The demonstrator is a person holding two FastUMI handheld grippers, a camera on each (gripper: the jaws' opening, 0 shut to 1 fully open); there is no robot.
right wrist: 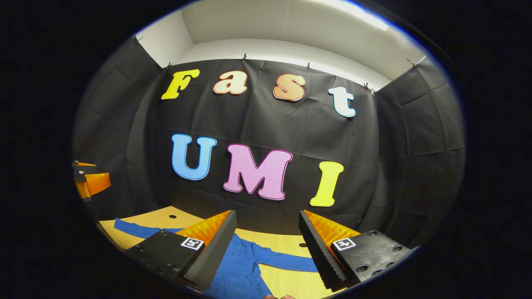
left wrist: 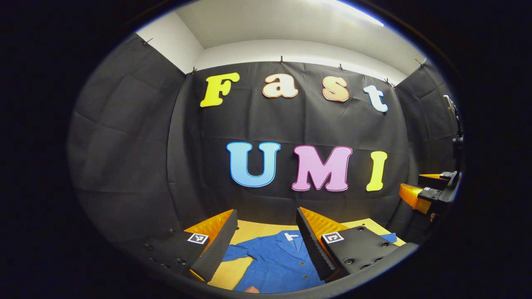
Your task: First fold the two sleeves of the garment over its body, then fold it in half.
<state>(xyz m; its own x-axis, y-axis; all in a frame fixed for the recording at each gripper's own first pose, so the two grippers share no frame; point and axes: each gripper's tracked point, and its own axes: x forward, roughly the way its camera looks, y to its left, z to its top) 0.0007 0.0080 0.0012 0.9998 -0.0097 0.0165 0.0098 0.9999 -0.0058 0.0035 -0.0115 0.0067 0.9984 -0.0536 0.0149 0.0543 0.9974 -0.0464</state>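
Left gripper point(left wrist: 266, 245) wide open, empty | right gripper point(right wrist: 266, 249) same — garment point(left wrist: 278, 259) untouched

Blue garment point(left wrist: 276, 261) on wooden table point(left wrist: 257, 228)

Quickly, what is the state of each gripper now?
Left gripper: open, holding nothing, above the blue shirt.
Right gripper: open, holding nothing.

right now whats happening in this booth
A person holds a two-finger gripper in each hand above a blue shirt spread flat on a wooden table. The left gripper and right gripper are both open and raised, touching nothing. The sleeves lie stretched out to the sides, so no fold has been made yet.
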